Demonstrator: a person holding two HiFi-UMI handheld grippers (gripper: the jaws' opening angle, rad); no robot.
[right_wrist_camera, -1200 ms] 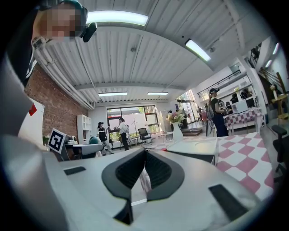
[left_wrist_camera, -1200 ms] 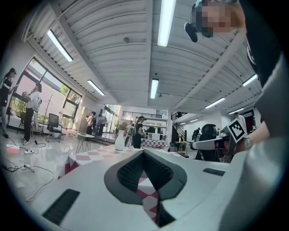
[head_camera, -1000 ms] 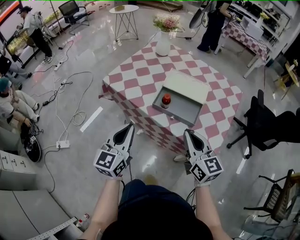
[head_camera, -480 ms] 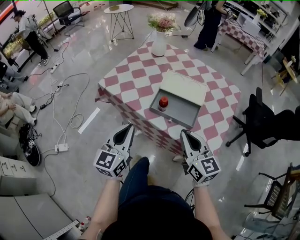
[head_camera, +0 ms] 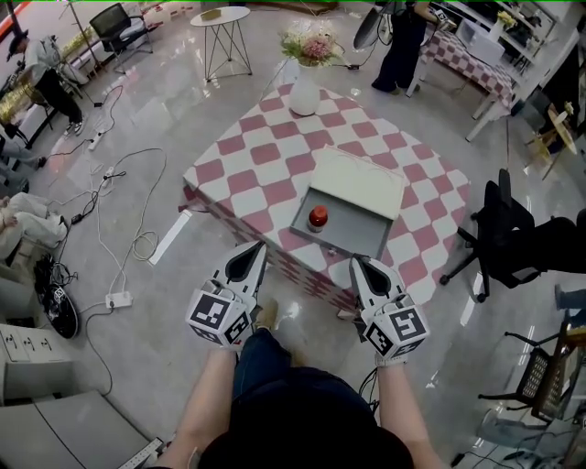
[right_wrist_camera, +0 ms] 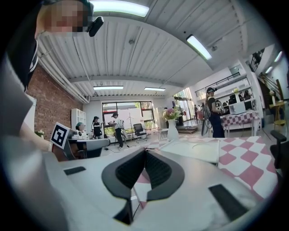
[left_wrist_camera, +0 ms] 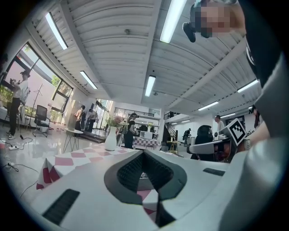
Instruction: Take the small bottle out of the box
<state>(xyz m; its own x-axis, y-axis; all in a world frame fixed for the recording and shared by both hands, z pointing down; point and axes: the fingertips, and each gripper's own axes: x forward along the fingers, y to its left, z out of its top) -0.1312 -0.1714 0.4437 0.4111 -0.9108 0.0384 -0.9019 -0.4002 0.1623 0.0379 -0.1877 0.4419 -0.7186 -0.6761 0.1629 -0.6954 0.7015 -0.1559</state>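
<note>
One small bottle [head_camera: 318, 217], red-capped, is shown standing upright inside the shallow grey box [head_camera: 355, 242], ahead of both grippers and well apart from them. It is placed slightly nearer the left gripper's side. The box's pale lid [head_camera: 359, 180] is seen folded open on the far side of the bottle.

The box is set on a table [head_camera: 240, 163] draped in a pink-and-white checked cloth, whose near corner is faced by the two tools. At the corner farthest from them, a white vase [head_camera: 304, 92] of flowers is pictured.

The left gripper [head_camera: 257, 249] and the right gripper [head_camera: 358, 264] are held side by side, pointed towards the table. Both are clenched, tips pressed together, with nothing grasped between the ribbed pads; only the checked cloth is glimpsed through the gap behind the tips in each gripper view.

Off to the right gripper's side a black office chair [head_camera: 509, 240] is parked. Cables [head_camera: 137, 197] are strewn over the glossy floor out to the left gripper's side. A round side table [head_camera: 220, 16] is visible far ahead, beyond the vase.
</note>
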